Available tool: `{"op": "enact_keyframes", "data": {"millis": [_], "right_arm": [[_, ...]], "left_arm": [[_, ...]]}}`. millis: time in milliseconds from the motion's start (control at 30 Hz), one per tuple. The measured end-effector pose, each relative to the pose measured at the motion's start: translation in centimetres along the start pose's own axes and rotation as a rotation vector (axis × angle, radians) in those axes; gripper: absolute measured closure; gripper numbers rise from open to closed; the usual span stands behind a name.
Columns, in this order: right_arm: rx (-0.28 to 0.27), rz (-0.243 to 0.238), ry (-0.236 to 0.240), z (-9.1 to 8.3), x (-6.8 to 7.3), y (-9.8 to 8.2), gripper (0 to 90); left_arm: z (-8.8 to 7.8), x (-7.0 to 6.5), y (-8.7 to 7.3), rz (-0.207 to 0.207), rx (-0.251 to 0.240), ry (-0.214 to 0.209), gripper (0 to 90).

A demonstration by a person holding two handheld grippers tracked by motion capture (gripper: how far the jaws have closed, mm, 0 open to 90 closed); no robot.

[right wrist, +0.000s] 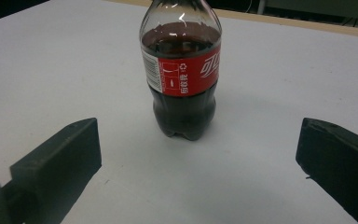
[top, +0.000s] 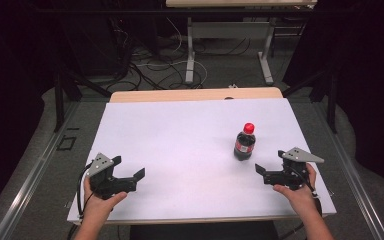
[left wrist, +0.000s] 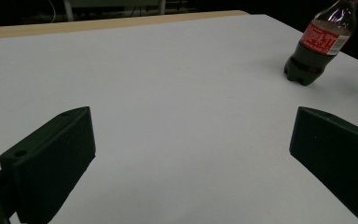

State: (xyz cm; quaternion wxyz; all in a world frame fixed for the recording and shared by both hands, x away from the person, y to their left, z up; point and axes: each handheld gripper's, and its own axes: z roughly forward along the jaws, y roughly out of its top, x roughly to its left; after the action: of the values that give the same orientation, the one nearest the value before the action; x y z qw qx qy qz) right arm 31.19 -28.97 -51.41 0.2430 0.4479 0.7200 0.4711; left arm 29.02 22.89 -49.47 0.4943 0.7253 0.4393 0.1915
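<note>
Right tool [top: 269, 173] is released, jaws wide, aimed at the cola bottle [top: 244, 142] standing upright just ahead, prob. lined up so I can grab it. Left tool [top: 128, 175] also released, resting low on the white counter [top: 180, 145], well apart from bottle.

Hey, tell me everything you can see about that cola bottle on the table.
The cola bottle is a small clear plastic one with a red screw cap, a red wrap-around label with white print, and dark brown drink filling it to just above the label. It stands upright and capped on its lobed base on the white table, toward the right side. Nothing touches it apart from the tabletop: the right tongs are open just short of it, and the left tongs are open far off.
</note>
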Motion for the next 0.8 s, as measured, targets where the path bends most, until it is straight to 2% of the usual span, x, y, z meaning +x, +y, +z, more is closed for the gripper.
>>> {"op": "enact_keyframes", "data": {"millis": [67,133,200,267,300,400,433,533,600,800], "right_arm": [[0.006,-0.003,-0.006,0.0,0.1,0.0,0.0],[0.011,-0.025,0.004,0.2,0.0,0.0,0.0],[0.022,-0.016,-0.001,0.3,0.0,0.0,0.0],[0.036,-0.006,0.011,0.5,-0.1,0.2,0.0],[0.042,-0.021,0.022,0.5,-0.2,0.3,0.0],[0.045,-0.023,0.025,0.9,-0.1,0.8,0.4],[0.047,-0.023,0.035,1.0,-0.1,1.0,1.0],[0.062,-0.035,0.043,1.8,-0.1,1.8,2.2],[0.078,-0.059,0.044,2.4,-0.1,2.2,3.9],[0.090,-0.067,0.056,4.2,-0.1,3.2,8.7]], "left_arm": [[0.1,-0.1,0.0,-0.006,-0.001,-0.003,0.2],[0.0,-0.2,0.2,0.006,0.011,-0.003,0.2],[0.1,-0.3,0.2,-0.005,0.012,-0.006,0.2],[0.0,-0.4,0.3,0.006,0.013,-0.007,0.3],[0.1,-0.4,0.3,0.007,0.015,-0.008,0.3],[0.1,-0.4,0.3,0.009,0.015,-0.006,0.3],[0.2,-0.5,0.3,-0.006,0.017,-0.009,0.3],[0.1,-0.5,0.4,-0.002,0.019,-0.005,0.4],[0.1,-0.5,0.4,0.008,0.022,-0.003,0.4],[0.1,-0.4,0.3,-0.008,0.023,-0.005,0.4]]}}
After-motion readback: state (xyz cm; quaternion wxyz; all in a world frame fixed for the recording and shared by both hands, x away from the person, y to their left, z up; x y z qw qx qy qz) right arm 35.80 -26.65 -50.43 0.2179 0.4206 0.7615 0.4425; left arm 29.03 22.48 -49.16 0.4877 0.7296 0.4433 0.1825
